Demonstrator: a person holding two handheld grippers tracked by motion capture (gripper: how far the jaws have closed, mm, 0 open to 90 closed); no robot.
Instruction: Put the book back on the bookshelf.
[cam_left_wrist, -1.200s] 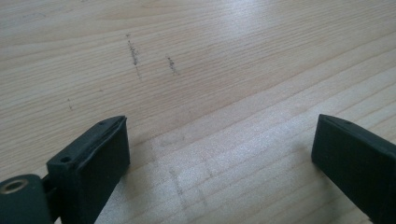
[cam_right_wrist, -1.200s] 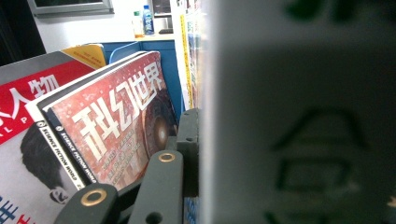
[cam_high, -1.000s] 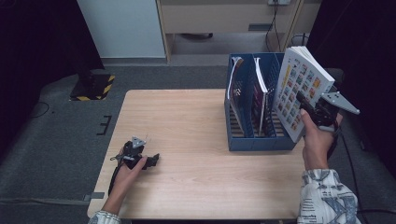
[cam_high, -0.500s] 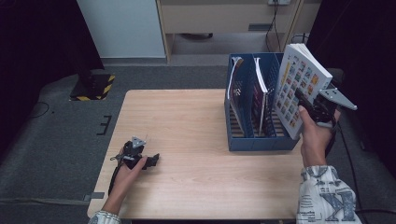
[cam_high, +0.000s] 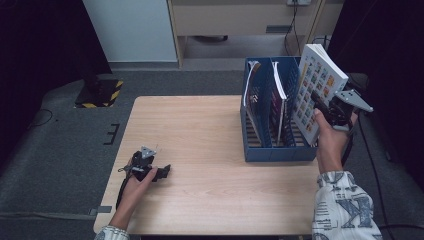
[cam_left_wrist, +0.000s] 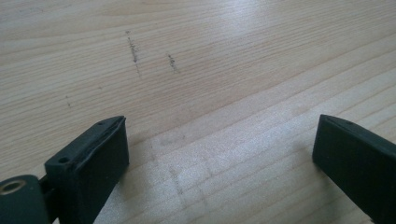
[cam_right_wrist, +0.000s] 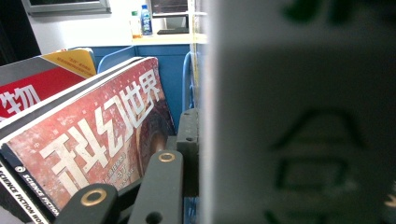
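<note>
Since a second ago my right gripper (cam_high: 320, 107) has barely shifted, staying clamped on the book (cam_high: 320, 85), tilted at the file box's (cam_high: 270, 150) three o'clock slot for lowering in. At eight o'clock my left gripper (cam_high: 159, 173) rests open, idle on the table (cam_high: 200, 130).

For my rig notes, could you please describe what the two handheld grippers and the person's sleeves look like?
Both grippers are black. The left gripper carries a grey three-cornered plate, trails a dark cable, and has flat, blocky black jaws. The right gripper bears a similar grey plate; brass-coloured rivets mark its jaw links. The right sleeve is white with dark blue printed patterns and letters; the left cuff looks alike.
</note>
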